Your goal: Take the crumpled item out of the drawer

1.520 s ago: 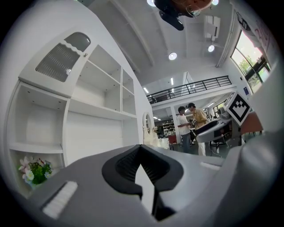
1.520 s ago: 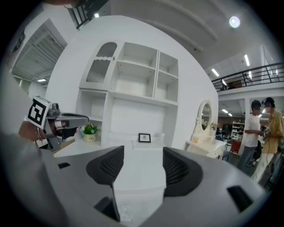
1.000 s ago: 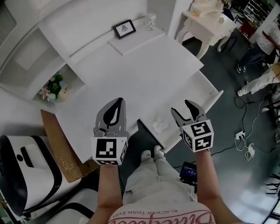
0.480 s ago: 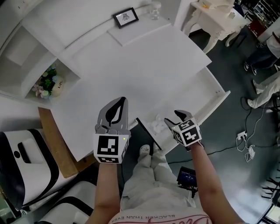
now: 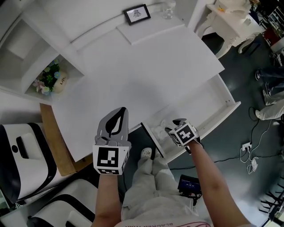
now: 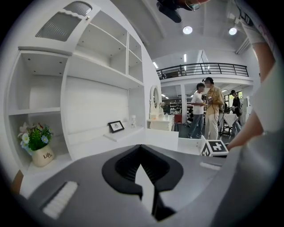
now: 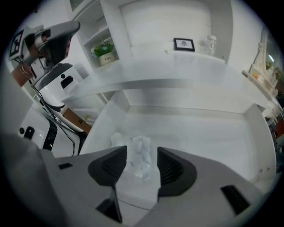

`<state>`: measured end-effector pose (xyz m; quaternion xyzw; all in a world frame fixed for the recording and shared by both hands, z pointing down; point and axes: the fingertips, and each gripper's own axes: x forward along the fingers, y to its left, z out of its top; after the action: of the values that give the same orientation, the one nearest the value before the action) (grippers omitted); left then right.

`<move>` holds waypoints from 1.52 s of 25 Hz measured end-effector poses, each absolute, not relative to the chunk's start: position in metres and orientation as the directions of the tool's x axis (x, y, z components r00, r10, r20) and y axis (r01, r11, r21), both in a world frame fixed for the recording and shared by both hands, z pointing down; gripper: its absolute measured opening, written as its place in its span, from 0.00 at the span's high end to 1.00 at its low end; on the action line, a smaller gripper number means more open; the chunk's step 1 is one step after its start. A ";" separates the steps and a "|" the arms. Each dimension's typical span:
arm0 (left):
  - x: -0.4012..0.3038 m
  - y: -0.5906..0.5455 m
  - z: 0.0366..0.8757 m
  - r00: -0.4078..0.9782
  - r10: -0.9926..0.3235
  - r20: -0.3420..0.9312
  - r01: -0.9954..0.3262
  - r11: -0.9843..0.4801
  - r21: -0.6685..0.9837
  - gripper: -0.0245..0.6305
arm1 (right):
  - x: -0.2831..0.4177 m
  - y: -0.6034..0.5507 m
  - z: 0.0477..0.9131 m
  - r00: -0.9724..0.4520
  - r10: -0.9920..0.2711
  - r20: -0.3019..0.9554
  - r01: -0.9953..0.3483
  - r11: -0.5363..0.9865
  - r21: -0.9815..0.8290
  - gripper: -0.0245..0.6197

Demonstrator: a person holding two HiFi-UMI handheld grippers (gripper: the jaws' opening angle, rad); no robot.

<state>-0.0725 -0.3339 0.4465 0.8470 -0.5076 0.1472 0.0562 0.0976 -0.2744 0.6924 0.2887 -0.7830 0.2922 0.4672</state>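
Observation:
The crumpled item (image 5: 159,130) is a small wad of white paper at the left end of the open white drawer (image 5: 206,111). In the right gripper view the wad (image 7: 141,153) lies on the drawer floor (image 7: 195,128), between my jaws. My right gripper (image 5: 168,128) (image 7: 142,160) reaches down into the drawer around it. Its jaws are closing, and the pads stand close on both sides of the paper without visibly pressing it. My left gripper (image 5: 120,113) (image 6: 141,153) hovers over the desk's front edge, left of the drawer, shut and empty.
The white desk top (image 5: 133,75) carries a framed picture (image 5: 136,13) and a glass (image 5: 167,6) at the back. A flower pot (image 5: 49,80) sits in a shelf niche at the left. Cardboard (image 5: 57,146) and a white machine (image 5: 22,159) stand at the lower left. My legs are below the drawer.
My right gripper has dropped down and to the left into the drawer, and now straddles the crumpled paper. The left gripper has hardly moved.

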 end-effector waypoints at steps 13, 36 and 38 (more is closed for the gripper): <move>-0.074 -0.328 0.459 0.408 -0.844 0.349 -0.886 -0.458 -0.072 0.95 | 0.091 -0.262 0.736 -0.396 -0.019 0.918 -0.711 0.640 -0.293 0.74; -0.052 -0.313 0.416 0.457 -0.843 0.283 -0.860 -0.500 -0.102 0.95 | 0.097 -0.265 0.651 -0.453 -0.151 0.878 -0.714 0.652 -0.256 0.89; -0.054 -0.314 0.407 0.455 -0.851 0.263 -0.866 -0.491 -0.091 0.95 | 0.096 -0.266 0.640 -0.459 -0.164 0.873 -0.708 0.662 -0.248 0.89</move>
<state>-0.0540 -0.3137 0.4074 0.8525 -0.5035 0.1377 0.0279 0.0962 -0.2663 0.6404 0.2735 -0.7971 0.3072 0.4422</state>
